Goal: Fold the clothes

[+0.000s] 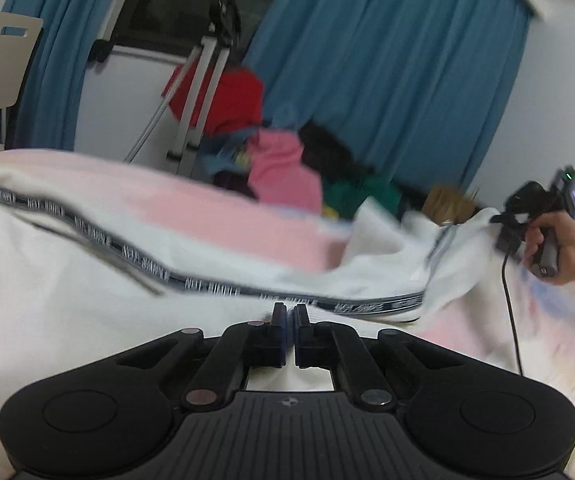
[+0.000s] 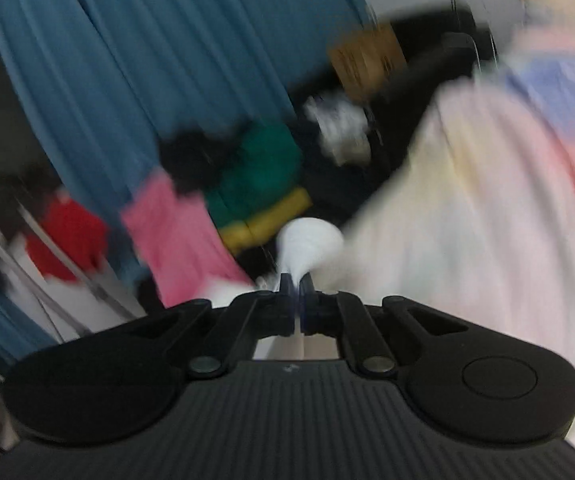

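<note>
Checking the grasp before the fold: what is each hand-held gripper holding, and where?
The right hand-held gripper pinches a bunched edge of the white garment. The left hand-held gripper is shut at its striped band; that grip is unclear.

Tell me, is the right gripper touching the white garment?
Touching. In the right wrist view the right gripper has its fingers closed on a bunched tuft of the white garment.

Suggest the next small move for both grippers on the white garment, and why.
Probably lift and spread the two grippers apart to pull the white garment taut. The left gripper is shut on its near edge by the printed black band, the right gripper pinches a bunched white corner, and the cloth between them sags in wrinkles over the pink bedsheet.
</note>
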A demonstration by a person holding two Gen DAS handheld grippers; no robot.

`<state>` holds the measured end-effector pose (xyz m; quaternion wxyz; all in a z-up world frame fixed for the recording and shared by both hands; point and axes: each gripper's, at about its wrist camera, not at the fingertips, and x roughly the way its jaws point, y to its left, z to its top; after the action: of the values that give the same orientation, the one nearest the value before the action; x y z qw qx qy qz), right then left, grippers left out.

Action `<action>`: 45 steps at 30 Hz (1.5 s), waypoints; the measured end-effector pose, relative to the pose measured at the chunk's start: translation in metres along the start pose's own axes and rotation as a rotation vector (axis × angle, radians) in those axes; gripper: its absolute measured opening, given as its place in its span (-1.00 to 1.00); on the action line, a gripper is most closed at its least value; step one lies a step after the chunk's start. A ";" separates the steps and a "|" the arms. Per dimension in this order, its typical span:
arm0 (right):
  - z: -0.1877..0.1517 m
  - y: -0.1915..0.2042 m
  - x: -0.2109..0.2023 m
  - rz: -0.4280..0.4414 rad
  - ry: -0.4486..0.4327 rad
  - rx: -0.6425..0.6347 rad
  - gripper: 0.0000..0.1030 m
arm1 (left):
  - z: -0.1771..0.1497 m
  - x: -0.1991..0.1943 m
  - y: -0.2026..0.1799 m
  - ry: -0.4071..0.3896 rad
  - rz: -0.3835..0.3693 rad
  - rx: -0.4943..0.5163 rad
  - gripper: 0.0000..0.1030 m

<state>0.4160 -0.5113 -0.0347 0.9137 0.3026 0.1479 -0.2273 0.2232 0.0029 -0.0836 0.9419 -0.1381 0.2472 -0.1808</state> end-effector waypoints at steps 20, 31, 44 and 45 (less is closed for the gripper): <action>-0.085 -0.174 -0.064 -0.239 0.055 0.058 -0.84 | -0.022 -0.026 -0.028 0.189 -0.004 0.154 -0.87; -0.120 -0.139 -0.173 -0.175 0.045 -0.049 0.30 | -0.004 -0.054 -0.031 0.145 0.012 0.114 0.36; -0.148 -0.091 -0.282 -0.091 0.121 -0.168 0.46 | 0.023 -0.137 -0.006 0.078 0.092 0.019 0.91; -0.153 -0.087 -0.287 -0.078 0.122 -0.182 0.46 | 0.025 -0.144 -0.004 0.073 0.099 0.012 0.91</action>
<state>0.1066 -0.3852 -0.0785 0.9172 0.2255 0.2352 -0.2292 0.1186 0.0625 -0.0015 0.9409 -0.1134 0.2866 -0.1405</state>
